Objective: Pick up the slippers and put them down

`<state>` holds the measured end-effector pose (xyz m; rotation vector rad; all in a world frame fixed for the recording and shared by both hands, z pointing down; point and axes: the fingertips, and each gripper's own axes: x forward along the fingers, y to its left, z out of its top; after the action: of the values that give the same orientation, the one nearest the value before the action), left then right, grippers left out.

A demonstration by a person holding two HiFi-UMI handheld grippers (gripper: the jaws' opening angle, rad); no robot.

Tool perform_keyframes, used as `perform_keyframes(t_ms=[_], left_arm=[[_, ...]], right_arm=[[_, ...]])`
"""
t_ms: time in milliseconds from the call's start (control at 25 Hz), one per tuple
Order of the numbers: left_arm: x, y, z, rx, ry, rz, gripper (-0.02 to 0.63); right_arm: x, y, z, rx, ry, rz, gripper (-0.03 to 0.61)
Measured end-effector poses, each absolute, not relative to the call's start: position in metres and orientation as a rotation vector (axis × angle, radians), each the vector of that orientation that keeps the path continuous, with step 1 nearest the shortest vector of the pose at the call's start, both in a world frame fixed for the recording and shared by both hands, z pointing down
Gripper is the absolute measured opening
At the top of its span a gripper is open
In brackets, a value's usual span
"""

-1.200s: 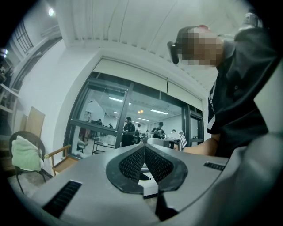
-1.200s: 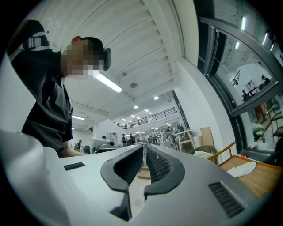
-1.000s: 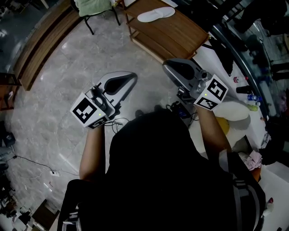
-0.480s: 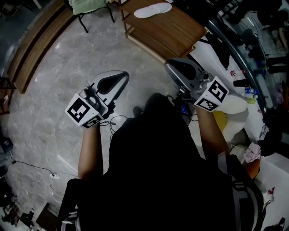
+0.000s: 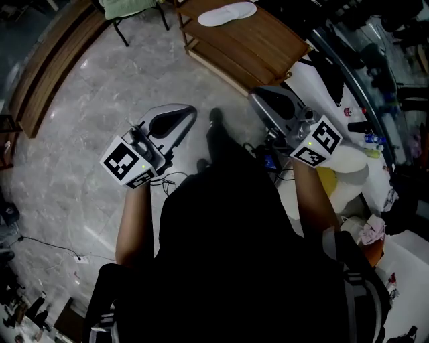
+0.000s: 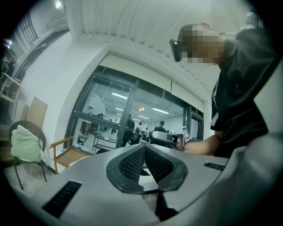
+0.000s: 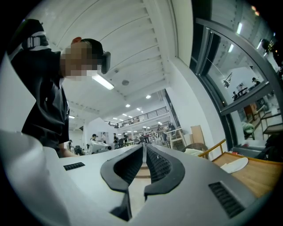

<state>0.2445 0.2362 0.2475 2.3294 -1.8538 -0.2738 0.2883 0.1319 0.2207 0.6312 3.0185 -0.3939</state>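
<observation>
A pair of white slippers lies side by side on a low wooden table at the top of the head view, far ahead of both grippers. One slipper also shows at the right edge of the right gripper view. My left gripper is held level over the marble floor, shut, with nothing in it; its ribbed pads meet at the tip. My right gripper is also level and shut with nothing held, its tip near the table's near corner. In the gripper views the left gripper and the right gripper face each other.
A chair with a green cloth stands left of the table, and a wooden armchair is beside it. A long wooden bench runs along the left. A cluttered white counter is at the right. The person's dark shoe is between the grippers.
The person's shoe has come into view between the grippers. Both grippers have shifted slightly, still shut, and the table with the slippers sits a little nearer.
</observation>
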Motion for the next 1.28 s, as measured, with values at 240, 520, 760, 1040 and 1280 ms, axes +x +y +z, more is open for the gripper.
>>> perform_keyframes(t_ms=[240,520,760,1040,1280], left_arm=[[0.201,0.208,0.254,2.288,-1.868,-0.242,0.012],[0.146,0.165,0.255,2.254,-1.898,-0.183,0.012],[0.092,0.132,0.249,2.202,-1.933,-0.185,0.012],[0.044,0.092,0.247,2.171,-1.943,-0.189,0.012],[0.022,0.071,0.253,2.169,-1.895,-0.186,0.012]], right_arm=[[0.242,0.103,0.230,0.673,2.998,-0.435,0.035],[0.179,0.062,0.234,0.727,2.970,-0.485,0.035],[0.128,0.024,0.230,0.764,2.963,-0.491,0.035],[0.086,-0.021,0.230,0.762,2.975,-0.491,0.035],[0.064,-0.044,0.240,0.733,2.985,-0.530,0.035]])
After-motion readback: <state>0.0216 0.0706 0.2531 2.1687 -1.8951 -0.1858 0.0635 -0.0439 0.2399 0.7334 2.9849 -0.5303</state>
